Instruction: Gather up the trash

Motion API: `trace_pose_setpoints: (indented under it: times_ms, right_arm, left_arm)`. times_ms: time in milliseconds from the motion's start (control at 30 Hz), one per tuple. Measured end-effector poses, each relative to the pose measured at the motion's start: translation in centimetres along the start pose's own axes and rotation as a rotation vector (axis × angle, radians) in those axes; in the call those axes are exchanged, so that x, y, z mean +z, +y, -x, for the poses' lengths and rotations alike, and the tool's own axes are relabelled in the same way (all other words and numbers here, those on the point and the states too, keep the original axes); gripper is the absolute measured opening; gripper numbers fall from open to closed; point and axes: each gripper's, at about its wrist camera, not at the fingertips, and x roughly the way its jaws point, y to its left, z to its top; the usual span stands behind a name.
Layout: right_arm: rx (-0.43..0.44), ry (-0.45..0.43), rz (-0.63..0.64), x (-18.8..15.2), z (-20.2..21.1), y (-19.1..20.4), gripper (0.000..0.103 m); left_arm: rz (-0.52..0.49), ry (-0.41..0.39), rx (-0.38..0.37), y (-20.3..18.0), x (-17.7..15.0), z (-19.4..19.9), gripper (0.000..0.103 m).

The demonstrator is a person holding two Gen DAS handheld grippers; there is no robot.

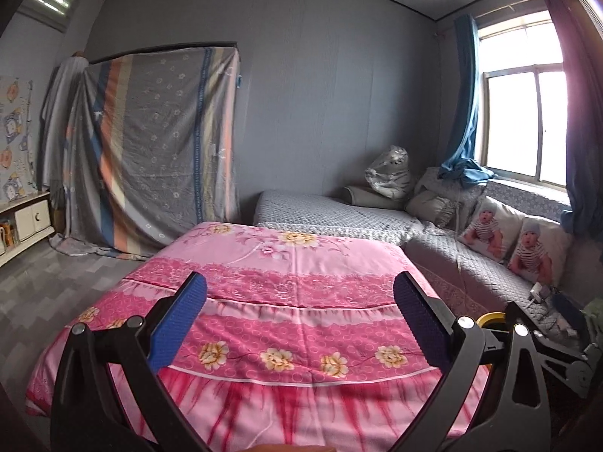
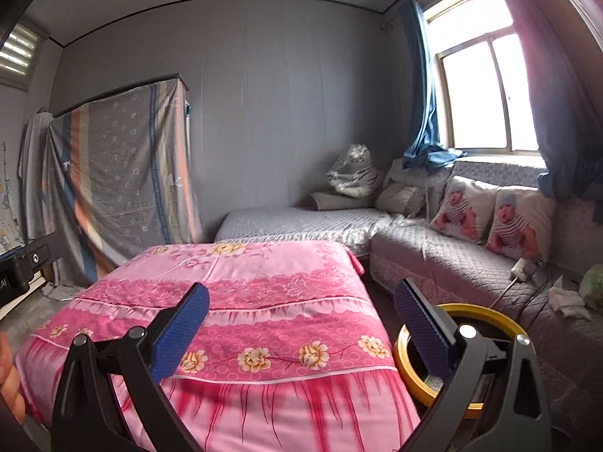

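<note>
Pink cloth: flowered cover (image 2: 264, 301) over the low table, fills the near-middle of both views, nothing on it that I can see
L gripper (image 1: 299, 316): jaws spread wide, blue pads bare, hanging over the near part of the pink cover, nothing in it
R gripper (image 2: 301, 320): same deal, spread wide w/ nothing held, over the cover's right half
Bin: yellow-rimmed bin (image 2: 478, 312) on the floor just right of the table, btw it and the grey sofa (image 2: 452, 263); R gripper's right finger overlaps it in view
Trash: crumpled white tissue (image 2: 567, 297) on the sofa seat, far right, near a pale green bag (image 2: 593, 286), well apart from both grippers
Also on sofa: white charger (image 2: 522, 267) w/ cable, two baby-print cushions (image 2: 493, 214) behind it
Far left: striped sheet (image 1: 158, 150) draped over smth tall, can't tell what
</note>
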Motion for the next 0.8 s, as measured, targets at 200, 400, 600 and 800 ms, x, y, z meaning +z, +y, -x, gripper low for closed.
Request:
trace_pose_setpoints:
  times_ms: [200, 400, 600, 800]
  right_arm:
    - [-0.005, -0.015, -0.001, -0.7, 0.4, 0.3, 0.095]
    - [-0.041, 0.014, -0.040, -1.2, -0.2, -0.3, 0.095]
    - [-0.048, 0.019, -0.059, -1.3, -0.3, -0.7, 0.095]
    - [-0.046, 0.018, -0.061, -1.4, -0.1, -0.8, 0.095]
  left_arm:
    - [0.036, 0.017, 0.007, 0.9, -0.2, -0.1, 0.095]
    - [0.046, 0.029, 0.010, 1.1, -0.6, -0.1, 0.095]
    - [0.043, 0.026, 0.007, 1.0, -0.8, 0.0, 0.095]
    - [0.048, 0.045, 0.001, 0.9, -1.0, -0.1, 0.095]
